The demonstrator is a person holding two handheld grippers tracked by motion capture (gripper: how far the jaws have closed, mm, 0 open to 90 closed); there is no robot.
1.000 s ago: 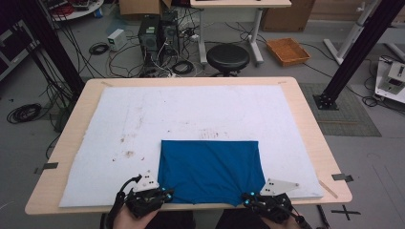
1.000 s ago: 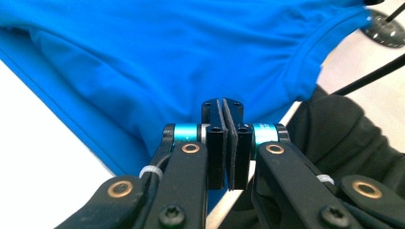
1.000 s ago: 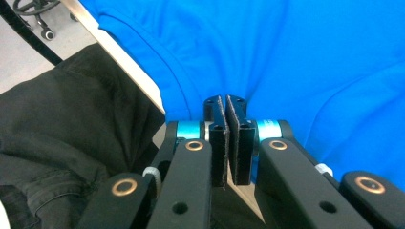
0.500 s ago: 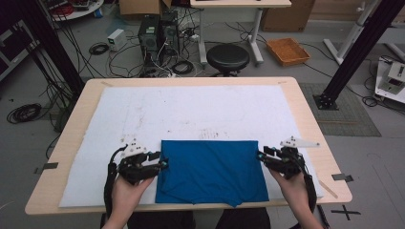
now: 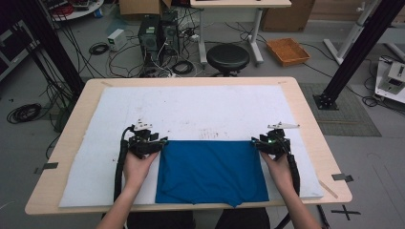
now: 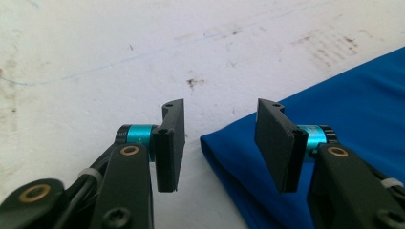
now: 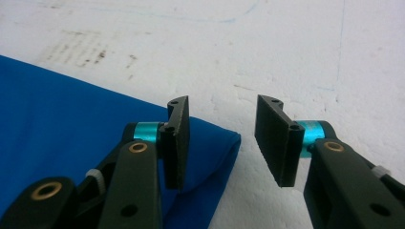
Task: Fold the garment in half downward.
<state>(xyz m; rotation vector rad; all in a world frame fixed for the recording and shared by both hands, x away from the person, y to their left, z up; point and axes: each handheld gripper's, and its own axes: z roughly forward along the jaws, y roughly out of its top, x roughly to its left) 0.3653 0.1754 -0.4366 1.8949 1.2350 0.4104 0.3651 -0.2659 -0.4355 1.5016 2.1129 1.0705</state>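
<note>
Blue cloth [image 5: 211,171] is what we are folding, and the fold just laid is where we are standing now. Starting at our left gripper [image 6: 219,138], we are seeing both black jaws held apart with nothing pinched; they have just been opening, and the doubled left corner of the cloth is lying between and slightly beyond them, free of the pads. Our right gripper [image 7: 222,138] is reading the same way: jaws parted after just opening, the cloth's right corner lying under and past the inner jaw without being pressed.

Moving outward, in the high view we are holding the left gripper [image 5: 145,143] at the cloth's far left corner and the right gripper [image 5: 271,143] at its far right corner, each hand [image 5: 136,167] trailing back toward the near edge of the table [image 5: 305,114]. The cloth is resting as a neat rectangle on the white mat [image 5: 191,109], close to the table's near edge and roughly centred between its sides; a small tab seems to be hanging past the mat's near edge, though that detail is hard for us to make out.

We are judging the release as done. The next move is probably calling for drawing both grippers clear without dragging the corners, then re-gripping along one side for a crosswise fold.
</note>
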